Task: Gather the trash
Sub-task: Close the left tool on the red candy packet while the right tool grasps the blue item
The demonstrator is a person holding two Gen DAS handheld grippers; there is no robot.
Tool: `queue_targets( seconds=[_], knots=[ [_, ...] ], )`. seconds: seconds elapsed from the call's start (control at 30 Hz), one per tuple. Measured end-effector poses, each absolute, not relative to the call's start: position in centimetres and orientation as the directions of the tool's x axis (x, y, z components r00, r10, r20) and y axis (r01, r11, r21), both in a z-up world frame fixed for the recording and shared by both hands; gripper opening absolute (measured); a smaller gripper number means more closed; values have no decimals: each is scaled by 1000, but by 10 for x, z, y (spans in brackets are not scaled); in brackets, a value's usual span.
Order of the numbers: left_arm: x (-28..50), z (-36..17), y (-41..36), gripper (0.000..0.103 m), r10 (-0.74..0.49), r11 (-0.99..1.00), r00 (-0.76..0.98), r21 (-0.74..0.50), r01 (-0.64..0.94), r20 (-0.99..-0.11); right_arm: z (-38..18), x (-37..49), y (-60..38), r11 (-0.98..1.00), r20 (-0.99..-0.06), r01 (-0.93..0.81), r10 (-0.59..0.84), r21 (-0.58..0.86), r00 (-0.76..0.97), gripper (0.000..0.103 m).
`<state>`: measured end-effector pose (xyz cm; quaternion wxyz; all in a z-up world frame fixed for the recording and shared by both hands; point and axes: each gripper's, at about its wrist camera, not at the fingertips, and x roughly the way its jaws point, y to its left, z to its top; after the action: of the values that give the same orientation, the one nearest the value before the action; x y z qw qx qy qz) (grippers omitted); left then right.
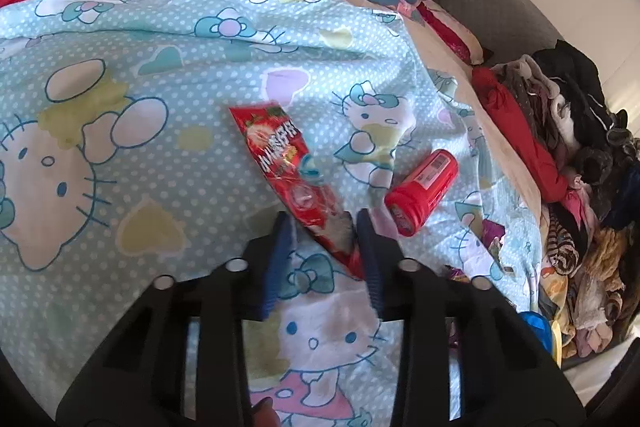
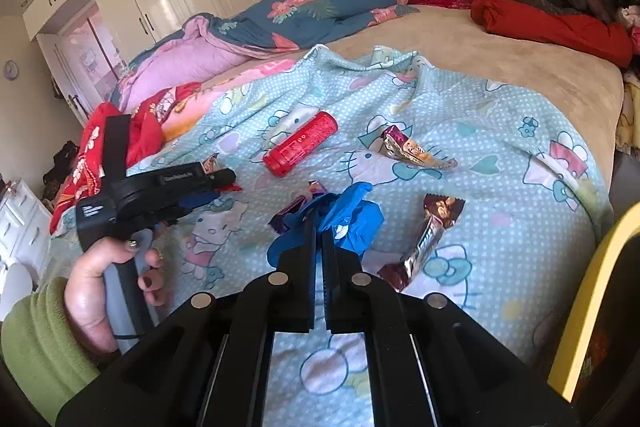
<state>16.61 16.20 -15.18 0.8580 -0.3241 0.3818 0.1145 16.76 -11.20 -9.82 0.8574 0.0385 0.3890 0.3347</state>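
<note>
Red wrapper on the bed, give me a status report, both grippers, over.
Left gripper open, straddling the red wrapper's near end, not clamped. Right gripper shut on blue bag. Red bottle lies beside the wrapper, apart.

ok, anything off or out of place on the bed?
Yes: litter on the Hello Kitty sheet. A red snack wrapper lies between the open left gripper fingers, a red bottle lies on its side, and candy wrappers are scattered. The right gripper is shut on blue plastic.
</note>
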Motion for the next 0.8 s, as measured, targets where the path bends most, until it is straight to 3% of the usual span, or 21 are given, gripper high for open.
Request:
queue_targets(
  seconds=[0.43, 0.8],
  knots=[
    [138, -139, 168, 16, -30, 770, 687, -455, -447, -726, -91, 132, -116, 735, -631, -586, 642, 342, 436, 3],
    [131, -102, 146, 14, -52, 817, 738, -453, -355, -672, -75, 119, -132, 737, -602, -578, 650, 351, 464, 3]
  ],
)
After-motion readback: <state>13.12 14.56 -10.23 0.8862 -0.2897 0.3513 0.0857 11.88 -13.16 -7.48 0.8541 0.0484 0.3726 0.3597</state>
